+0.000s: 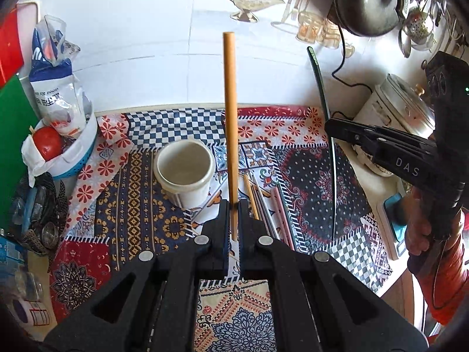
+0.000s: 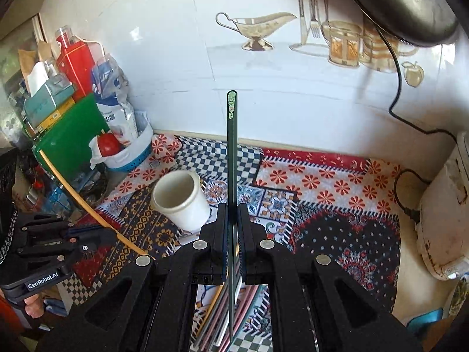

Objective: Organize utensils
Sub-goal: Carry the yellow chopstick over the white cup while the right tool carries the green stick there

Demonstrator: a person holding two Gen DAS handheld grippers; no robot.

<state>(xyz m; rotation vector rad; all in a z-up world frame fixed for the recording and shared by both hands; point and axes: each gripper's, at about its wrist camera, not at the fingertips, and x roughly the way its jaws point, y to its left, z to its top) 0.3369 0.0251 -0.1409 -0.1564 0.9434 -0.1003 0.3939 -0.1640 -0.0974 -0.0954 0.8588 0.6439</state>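
Note:
My left gripper (image 1: 233, 204) is shut on a tan wooden chopstick (image 1: 230, 111) that stands up from its jaws, above the patterned cloth (image 1: 140, 205). My right gripper (image 2: 233, 206) is shut on a dark green chopstick (image 2: 232, 146), also pointing up and away. An empty white cup (image 1: 184, 173) stands upright on the cloth, just left of both held sticks; the right wrist view shows the cup (image 2: 178, 199) too. Several more chopsticks (image 1: 269, 214) lie on the cloth right of the cup. Each gripper appears in the other's view: right gripper (image 1: 329, 126), left gripper (image 2: 112, 234).
A white-and-blue basket (image 1: 79, 152) with a tomato and a bag sits at the left, beside a green board (image 1: 14, 135). A white appliance (image 1: 401, 108) and a black cable (image 2: 395, 67) are on the right. A dark pan (image 1: 366, 0) hangs on the tiled wall.

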